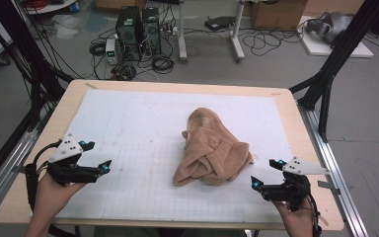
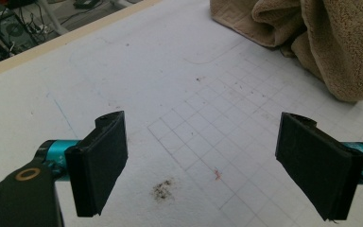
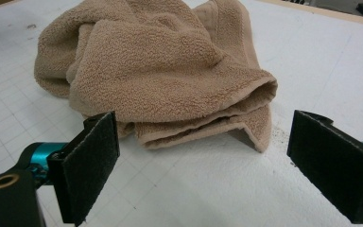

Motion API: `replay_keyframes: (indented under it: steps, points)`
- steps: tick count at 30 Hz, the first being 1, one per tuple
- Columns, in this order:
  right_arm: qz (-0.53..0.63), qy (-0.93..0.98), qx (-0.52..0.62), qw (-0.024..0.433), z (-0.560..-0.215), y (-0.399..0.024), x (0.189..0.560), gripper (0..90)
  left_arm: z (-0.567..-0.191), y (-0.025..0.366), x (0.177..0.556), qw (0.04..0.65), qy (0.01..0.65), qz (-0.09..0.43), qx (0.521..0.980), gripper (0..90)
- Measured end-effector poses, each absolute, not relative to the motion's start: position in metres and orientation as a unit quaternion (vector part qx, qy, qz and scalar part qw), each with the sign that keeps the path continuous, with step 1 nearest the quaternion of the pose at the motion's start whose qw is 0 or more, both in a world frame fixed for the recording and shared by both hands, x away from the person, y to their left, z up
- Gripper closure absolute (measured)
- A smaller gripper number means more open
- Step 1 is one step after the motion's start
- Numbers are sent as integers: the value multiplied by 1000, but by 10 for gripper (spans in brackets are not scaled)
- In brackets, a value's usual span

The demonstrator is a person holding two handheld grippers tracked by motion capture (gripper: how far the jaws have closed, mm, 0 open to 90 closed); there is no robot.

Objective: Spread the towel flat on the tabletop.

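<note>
Both my tongs hover wide apart, empty: left gripper [image 1: 98,157] at eight o'clock on the white mat [image 1: 143,113], right gripper [image 1: 265,173] at four. Between them, centre-right, lies the crumpled tan towel [image 1: 211,150], perhaps loosely folded.

Lighting was pretty even and bright, soft shadows only, no glare; the high view looked low-res and a bit soft.

In my left claw's view the tan towel [image 2: 312,42] runs off the top and right edges. From above, its crumpled folds hide its own underside and the surface [image 1: 143,123] beneath it; my forearms leave the bottom edge
</note>
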State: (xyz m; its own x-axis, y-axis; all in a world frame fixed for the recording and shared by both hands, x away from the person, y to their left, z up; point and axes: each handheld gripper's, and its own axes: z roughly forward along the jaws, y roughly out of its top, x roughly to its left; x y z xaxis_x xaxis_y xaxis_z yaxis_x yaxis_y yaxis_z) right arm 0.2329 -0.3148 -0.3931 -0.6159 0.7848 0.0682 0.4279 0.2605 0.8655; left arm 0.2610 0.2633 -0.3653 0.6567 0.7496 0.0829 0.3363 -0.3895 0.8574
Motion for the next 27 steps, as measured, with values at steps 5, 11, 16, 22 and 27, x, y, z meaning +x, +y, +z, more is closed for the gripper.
replay_keyframes:
  steps: [5,11,16,22,27]
  points:
    - [466,769,393,194,-394,-316,235,89,-366,263,264,435,345,230,799,179]
    - [470,767,392,192,-394,-315,234,89,-366,263,262,437,346,226,799,180]
    - [474,765,390,196,-390,-314,232,89,-366,263,260,442,344,225,797,180]
    - [473,768,382,200,-384,-309,234,89,-365,267,255,444,345,230,794,181]
    - [468,781,361,202,-370,-295,251,89,-364,267,256,446,345,231,793,181]
